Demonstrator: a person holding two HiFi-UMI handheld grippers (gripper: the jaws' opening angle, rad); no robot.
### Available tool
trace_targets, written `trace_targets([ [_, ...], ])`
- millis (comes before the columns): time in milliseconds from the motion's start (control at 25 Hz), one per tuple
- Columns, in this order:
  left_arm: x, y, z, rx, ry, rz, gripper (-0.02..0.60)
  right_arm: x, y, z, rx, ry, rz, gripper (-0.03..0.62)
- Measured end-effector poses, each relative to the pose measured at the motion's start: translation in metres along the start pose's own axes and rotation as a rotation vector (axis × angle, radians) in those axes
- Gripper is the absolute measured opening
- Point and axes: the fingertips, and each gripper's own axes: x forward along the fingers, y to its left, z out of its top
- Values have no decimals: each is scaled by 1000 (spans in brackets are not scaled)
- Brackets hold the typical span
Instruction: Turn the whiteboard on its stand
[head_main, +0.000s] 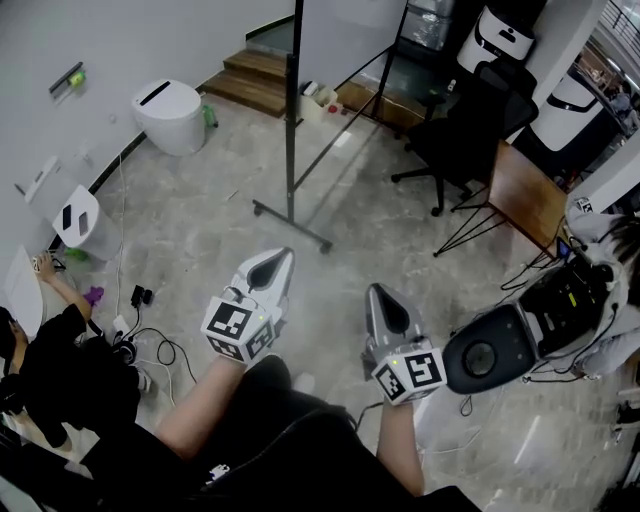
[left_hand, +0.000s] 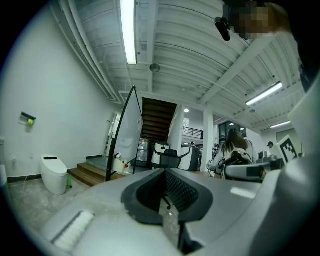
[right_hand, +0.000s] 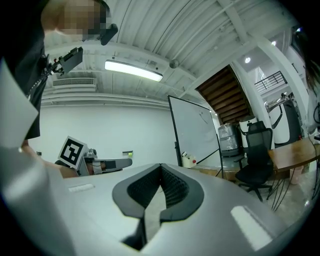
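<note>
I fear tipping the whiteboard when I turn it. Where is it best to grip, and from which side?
Grip the dark upright post at the near edge of the whiteboard, coming from your side. It is thin, vertical and stands over the foot bar, so pushing there probably swivels it.

Whiteboard ahead at centre, toilet to its left, office chair to its right, steps behind.

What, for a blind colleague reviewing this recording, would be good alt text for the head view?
Two shut, empty grippers, left gripper and right gripper, point toward a whiteboard on its stand, which is apart from them across the floor. A black chair stands to its right; a seated person is at lower left.
</note>
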Motion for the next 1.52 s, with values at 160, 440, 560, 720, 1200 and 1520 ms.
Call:
trace_targets([
  [160, 11, 0, -6, -2, 21, -9, 3, 8, -8, -2, 3, 9, 0, 6],
  [440, 44, 23, -8, -14, 25, -21, 3, 42, -25, -3, -3, 26, -9, 6],
  [560, 67, 41, -6, -9, 23, -33, 3, 66, -41, -5, -3, 28, -22, 6],
  [720, 95, 71, 1, 8, 21, -50, 3, 105, -49, 4, -17, 16, -22, 6],
  [1200, 166, 167, 32, 6, 17, -46, 3, 212, -72, 30, -42, 1, -50, 6],
  [1520, 209, 231, 44, 13, 18, -77, 3, 274, -79, 35, -55, -3, -105, 6],
])
